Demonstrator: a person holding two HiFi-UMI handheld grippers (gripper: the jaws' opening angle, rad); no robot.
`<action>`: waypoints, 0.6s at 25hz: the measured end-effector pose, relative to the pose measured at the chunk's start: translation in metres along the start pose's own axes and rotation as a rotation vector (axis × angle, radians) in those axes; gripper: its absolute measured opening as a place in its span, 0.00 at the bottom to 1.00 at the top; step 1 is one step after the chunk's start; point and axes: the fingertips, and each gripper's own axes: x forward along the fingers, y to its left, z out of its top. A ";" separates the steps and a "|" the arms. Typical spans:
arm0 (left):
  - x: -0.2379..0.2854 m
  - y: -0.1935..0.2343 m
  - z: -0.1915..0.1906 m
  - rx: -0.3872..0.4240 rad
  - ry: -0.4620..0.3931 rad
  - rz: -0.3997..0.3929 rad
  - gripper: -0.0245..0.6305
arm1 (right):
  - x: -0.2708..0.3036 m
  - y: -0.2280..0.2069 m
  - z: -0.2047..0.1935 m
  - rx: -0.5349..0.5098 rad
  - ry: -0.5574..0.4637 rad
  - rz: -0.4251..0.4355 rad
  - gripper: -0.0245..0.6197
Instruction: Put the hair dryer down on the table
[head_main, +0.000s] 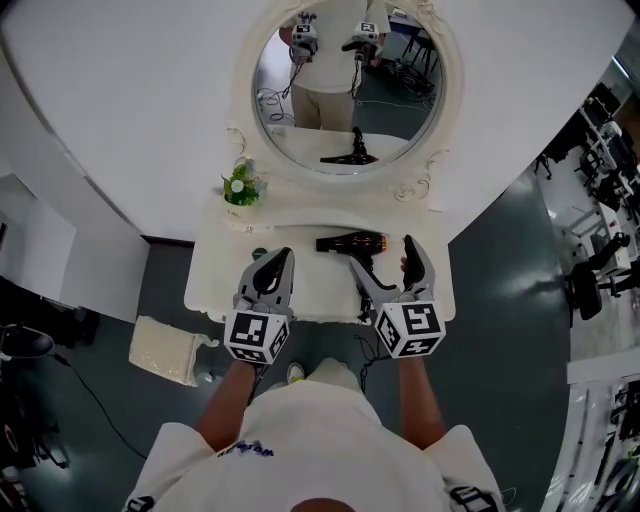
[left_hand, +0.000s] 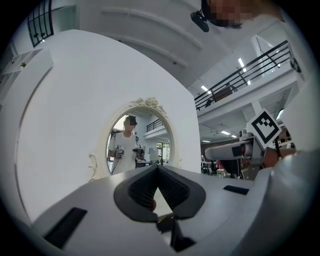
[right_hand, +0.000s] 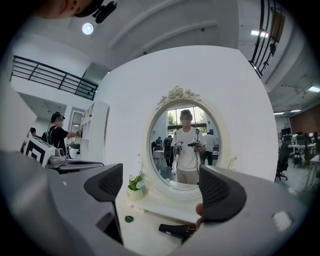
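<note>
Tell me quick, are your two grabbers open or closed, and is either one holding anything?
Left gripper: shut, holding nothing.
Right gripper: open, empty; the hair dryer lies on the table.

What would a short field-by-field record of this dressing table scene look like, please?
table: white, below an oval mirror
hair dryer: black, lying on the table, held by neither claw
left claw: shut, empty
right claw: open, empty
potted plant: on the table, at the mirror's left edge
</note>
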 end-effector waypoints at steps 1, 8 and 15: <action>0.000 -0.002 -0.001 0.006 0.005 -0.010 0.05 | -0.001 0.000 0.000 0.004 -0.003 -0.001 0.80; -0.006 -0.006 -0.007 0.017 0.034 -0.027 0.05 | -0.007 0.003 -0.003 0.019 0.001 -0.003 0.79; -0.010 -0.002 -0.009 0.013 0.035 -0.028 0.05 | -0.004 0.012 -0.008 0.019 0.013 0.005 0.79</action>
